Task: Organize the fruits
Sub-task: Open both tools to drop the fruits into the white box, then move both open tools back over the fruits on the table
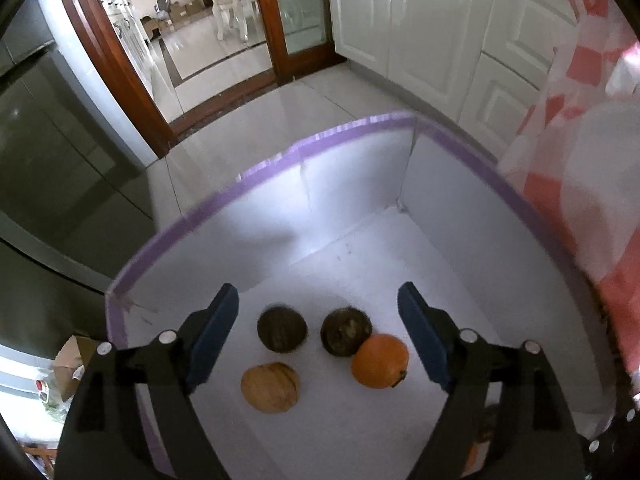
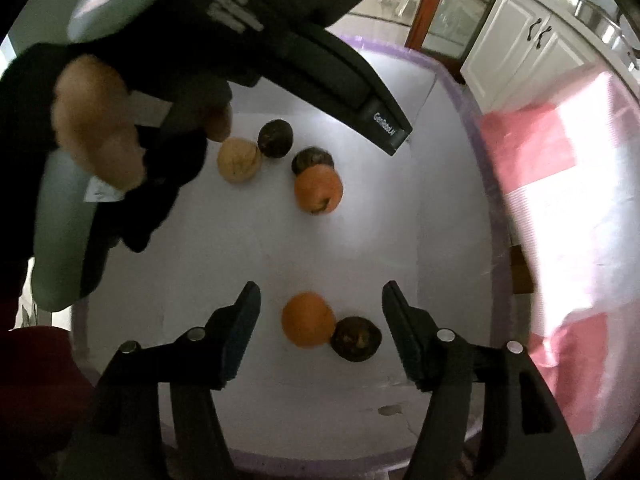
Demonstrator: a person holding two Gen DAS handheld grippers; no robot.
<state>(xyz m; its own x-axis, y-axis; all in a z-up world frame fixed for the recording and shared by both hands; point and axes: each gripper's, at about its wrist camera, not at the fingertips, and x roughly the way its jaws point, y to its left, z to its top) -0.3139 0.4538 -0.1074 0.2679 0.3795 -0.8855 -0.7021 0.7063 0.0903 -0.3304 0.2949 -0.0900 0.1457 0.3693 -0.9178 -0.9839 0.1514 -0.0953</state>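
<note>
White box (image 1: 360, 184) floor is carrying our fruit; we're hovering the left gripper (image 1: 318, 332) and right gripper (image 2: 320, 320), fingers spread, empty. Orange (image 2: 307, 320) is touching a dark fruit (image 2: 356, 338); clipping it risks a roll.

Both wrist cameras look steeply down into the white purple-rimmed box (image 1: 360, 168), close above its floor. The right view faces the left claw (image 2: 384, 128); both share the far orange (image 1: 380, 361).
</note>
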